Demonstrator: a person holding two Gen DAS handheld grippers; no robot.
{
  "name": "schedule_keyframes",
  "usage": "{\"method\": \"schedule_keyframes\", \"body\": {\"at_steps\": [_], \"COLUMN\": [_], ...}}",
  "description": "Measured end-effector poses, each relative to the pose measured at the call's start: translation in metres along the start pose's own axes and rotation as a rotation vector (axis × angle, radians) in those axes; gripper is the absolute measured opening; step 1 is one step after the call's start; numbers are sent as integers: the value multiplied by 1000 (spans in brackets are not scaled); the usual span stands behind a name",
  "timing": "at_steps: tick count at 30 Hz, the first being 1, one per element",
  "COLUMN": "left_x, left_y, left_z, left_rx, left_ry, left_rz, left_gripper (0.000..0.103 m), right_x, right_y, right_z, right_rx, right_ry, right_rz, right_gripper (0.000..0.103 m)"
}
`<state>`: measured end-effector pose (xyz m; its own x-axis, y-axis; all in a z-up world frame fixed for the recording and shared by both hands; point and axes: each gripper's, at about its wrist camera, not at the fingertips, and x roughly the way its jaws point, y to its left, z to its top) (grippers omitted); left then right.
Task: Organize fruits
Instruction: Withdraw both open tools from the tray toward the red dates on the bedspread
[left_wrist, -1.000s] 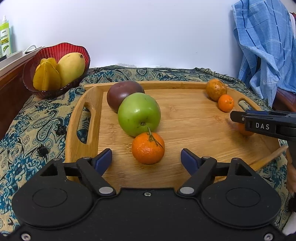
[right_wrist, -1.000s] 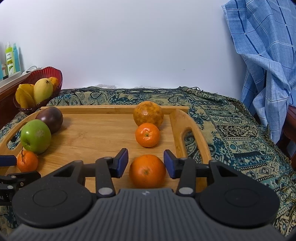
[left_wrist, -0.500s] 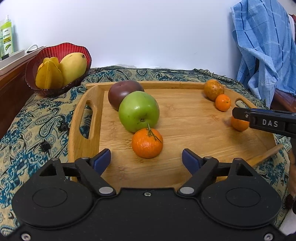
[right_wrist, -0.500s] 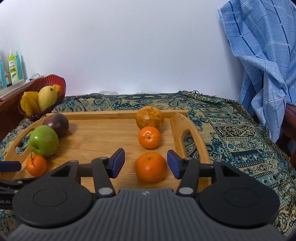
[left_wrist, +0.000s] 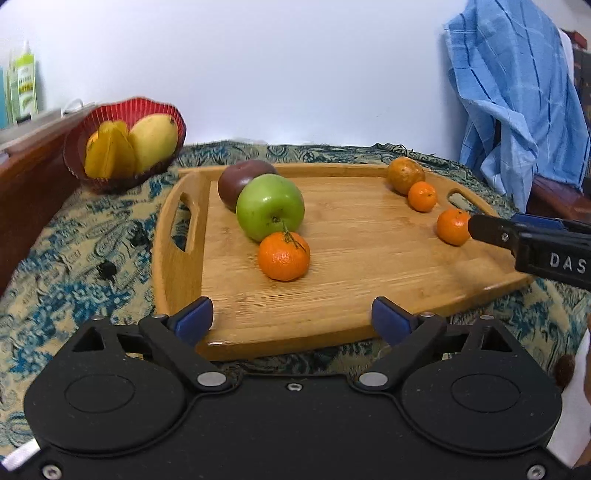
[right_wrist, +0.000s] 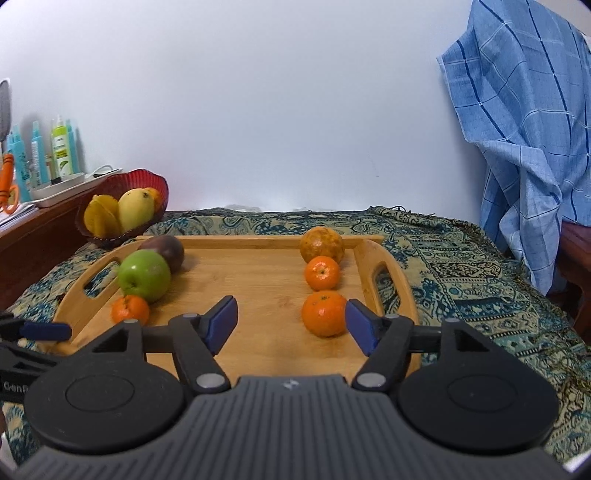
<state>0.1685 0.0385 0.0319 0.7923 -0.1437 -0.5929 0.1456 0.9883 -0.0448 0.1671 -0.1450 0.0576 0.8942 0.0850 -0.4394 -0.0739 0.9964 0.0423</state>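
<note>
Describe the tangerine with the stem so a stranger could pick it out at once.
Find the wooden tray on the patterned cloth. Near its left handle three fruits touch in a row: a dark purple fruit, a green apple, then the stemmed tangerine. It alone of the orange fruits has a twig.

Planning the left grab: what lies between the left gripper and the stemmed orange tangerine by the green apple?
Only bare wooden tray: in the left wrist view, nothing sits between the open left gripper and the stemmed orange tangerine.
</note>
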Motion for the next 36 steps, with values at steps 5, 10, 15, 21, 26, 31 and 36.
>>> {"method": "schedule_keyframes", "body": {"at_steps": [5,10,15,21,26,31,36], "left_x": [-10,-22,-37,-53,-66,-80,-92], "left_y": [-4,-7,-16,-26,-33,-34,-33], "left_z": [-6,-19,-34,-51,-61,-68,-77], "left_rx": [0,20,73,71,87,64,42], "left_ry": [-16,-51,-63,-40,-34,-28,-16], "left_rz": [2,41,42,-2,-21,-42,-47], "left_gripper": [94,94,95,97,98,99,100], "right_x": [-20,-40,-56,-72,-85,-97,-104], "right_y": [7,13,18,22,18,17,13], "right_z": [-15,-29,-45,-65,-77,-88,-98], "right_rx": [-19,-50,-85,-116,-105,-105,-105], "right_ry": [-11,-18,-16,-1,16,25,17], "right_rz": [9,18,20,20,24,6,-34], "right_gripper": [81,86,88,89,89,89,89]}}
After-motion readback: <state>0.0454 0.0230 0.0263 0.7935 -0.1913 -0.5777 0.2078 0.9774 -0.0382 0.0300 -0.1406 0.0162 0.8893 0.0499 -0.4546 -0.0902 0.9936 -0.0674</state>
